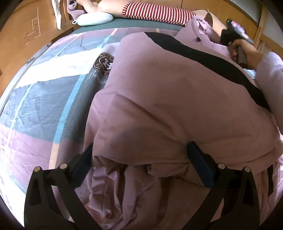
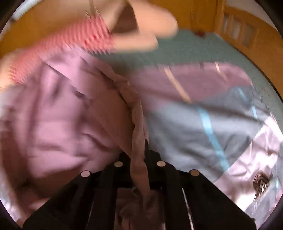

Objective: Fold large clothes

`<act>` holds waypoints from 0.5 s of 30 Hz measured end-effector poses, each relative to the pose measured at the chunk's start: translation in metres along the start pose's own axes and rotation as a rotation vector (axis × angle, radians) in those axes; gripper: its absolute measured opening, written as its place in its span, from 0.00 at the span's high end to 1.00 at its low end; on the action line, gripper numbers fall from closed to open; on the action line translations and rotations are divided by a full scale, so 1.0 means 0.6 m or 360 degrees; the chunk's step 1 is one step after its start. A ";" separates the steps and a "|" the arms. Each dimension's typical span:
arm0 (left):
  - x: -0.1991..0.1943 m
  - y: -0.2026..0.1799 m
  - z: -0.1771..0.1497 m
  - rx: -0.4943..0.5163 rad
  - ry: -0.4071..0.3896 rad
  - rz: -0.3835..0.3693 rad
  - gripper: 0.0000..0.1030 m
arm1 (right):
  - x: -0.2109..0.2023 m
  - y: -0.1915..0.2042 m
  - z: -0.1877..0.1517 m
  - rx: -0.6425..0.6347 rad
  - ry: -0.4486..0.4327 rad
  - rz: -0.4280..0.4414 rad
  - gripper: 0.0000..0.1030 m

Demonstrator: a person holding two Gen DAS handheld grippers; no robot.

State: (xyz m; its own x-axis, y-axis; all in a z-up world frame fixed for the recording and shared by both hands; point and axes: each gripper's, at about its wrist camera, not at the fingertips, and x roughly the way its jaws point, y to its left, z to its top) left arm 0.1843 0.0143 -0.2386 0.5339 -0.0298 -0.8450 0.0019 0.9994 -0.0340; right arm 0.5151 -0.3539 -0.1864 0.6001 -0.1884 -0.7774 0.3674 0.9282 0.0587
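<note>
- Left gripper (image 1: 139, 165) stood wide apart, its two blue-padded fingers (image 1: 201, 168) spread to either side of a bunched fold of the pink garment (image 1: 159, 106), with cloth lying between them but not pinched.
- Right gripper (image 2: 141, 155) had its fingers drawn close together on a twisted edge of the pink garment (image 2: 61, 115), the seam running up and away from between the tips (the right wrist view was blurred, so fine detail was hard to read).
- In the left wrist view the right gripper (image 1: 235, 33) appeared far off at the upper right, held in the person's hand (image 1: 247, 51) just over the far end of the garment.
- The garment lay heaped across the patchwork bedspread (image 1: 44, 109), covering most of its right side; a dark band (image 1: 203, 53) ran diagonally across the pink cloth.
- A brown crest emblem (image 1: 104, 64) showed on the bedspread, partly tucked under the garment's edge.
- Beyond the bedspread, a teal sheet (image 1: 134, 23) carried a pale blue pillow (image 1: 93, 18) and a red-and-white striped cushion (image 1: 155, 12) near the head of the bed.
- Wooden panelling (image 1: 21, 28) stood to the left of the bed.
</note>
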 end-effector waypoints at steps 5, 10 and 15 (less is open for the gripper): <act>-0.003 -0.002 -0.001 0.0021 -0.0002 0.0040 0.02 | -0.247 -0.013 -0.020 -0.0054 -0.0325 0.0492 0.94; -0.009 -0.002 -0.001 0.0027 0.0027 0.0071 0.02 | -0.499 -0.062 -0.162 -0.0310 -0.0427 0.0819 0.94; -0.063 0.021 0.003 -0.0059 0.0015 0.0245 0.02 | -0.564 -0.165 -0.347 -0.0381 -0.0299 0.0708 0.72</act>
State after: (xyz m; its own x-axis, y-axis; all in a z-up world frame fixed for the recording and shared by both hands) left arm 0.1658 0.0280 -0.2060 0.5175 0.1237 -0.8467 -0.1106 0.9909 0.0771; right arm 0.1277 -0.3151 -0.0596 0.7856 0.2060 -0.5835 -0.1104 0.9745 0.1953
